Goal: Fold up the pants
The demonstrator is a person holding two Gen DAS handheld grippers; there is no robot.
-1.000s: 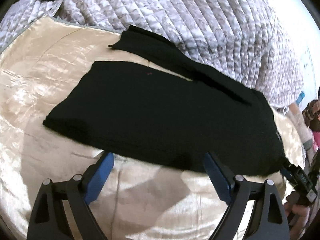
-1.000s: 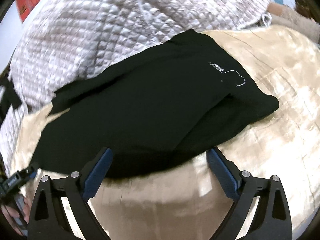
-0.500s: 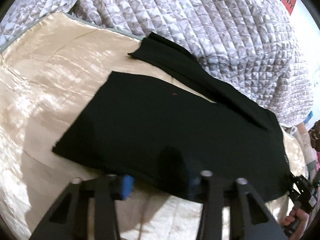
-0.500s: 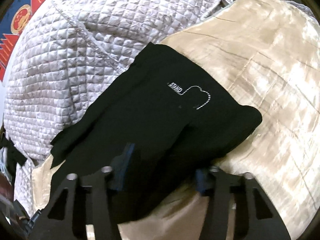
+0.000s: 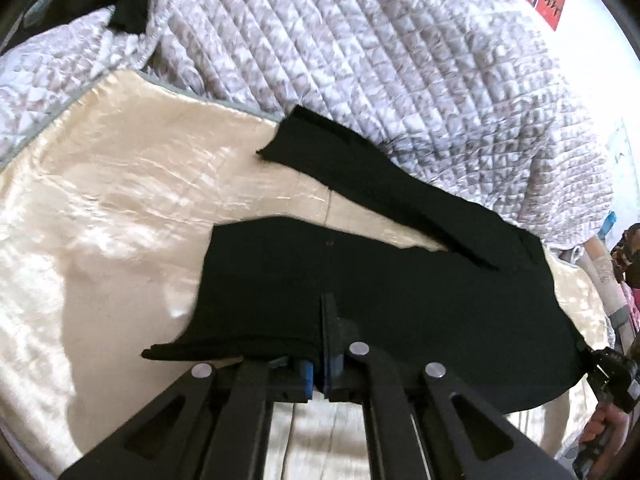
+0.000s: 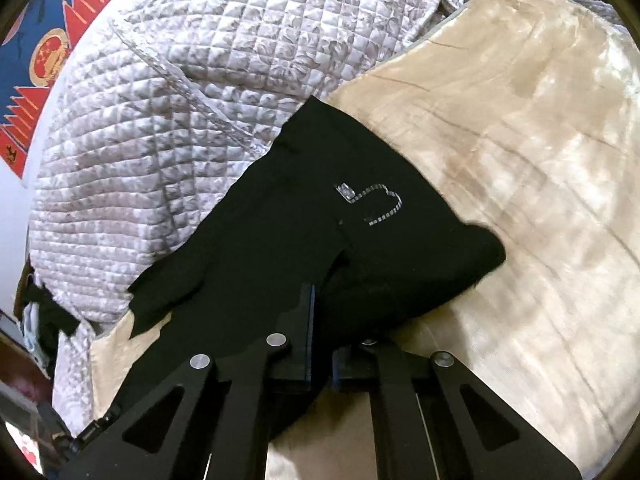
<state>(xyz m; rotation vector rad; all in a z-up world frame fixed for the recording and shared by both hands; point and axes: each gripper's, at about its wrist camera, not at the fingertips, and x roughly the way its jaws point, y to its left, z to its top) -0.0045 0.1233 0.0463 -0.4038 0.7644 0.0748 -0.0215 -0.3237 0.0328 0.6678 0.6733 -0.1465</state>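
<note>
Left hand-held gripper [image 5: 323,360] was clamped shut on the near hem of the black soft-fabric pants [image 5: 400,288], toward the leg end; a fold of cloth was bunched between its blue pads. Right hand-held gripper [image 6: 318,344] was likewise closed tight on the near edge, toward the waist end close to the small white stitched logo [image 6: 376,204]. The pants lay flat across the cream satin bed cover [image 5: 120,208], near edge raised off it at both grip points, one narrow leg [image 5: 360,168] splayed apart toward the grey quilted blanket [image 5: 380,60] beyond. Judged step: grasp complete, start of the lengthwise fold. Next move would probably call for lifting both held points together and carrying them over to the far edge, keeping the cloth taut between the grippers so the splayed leg is covered evenly.
</note>
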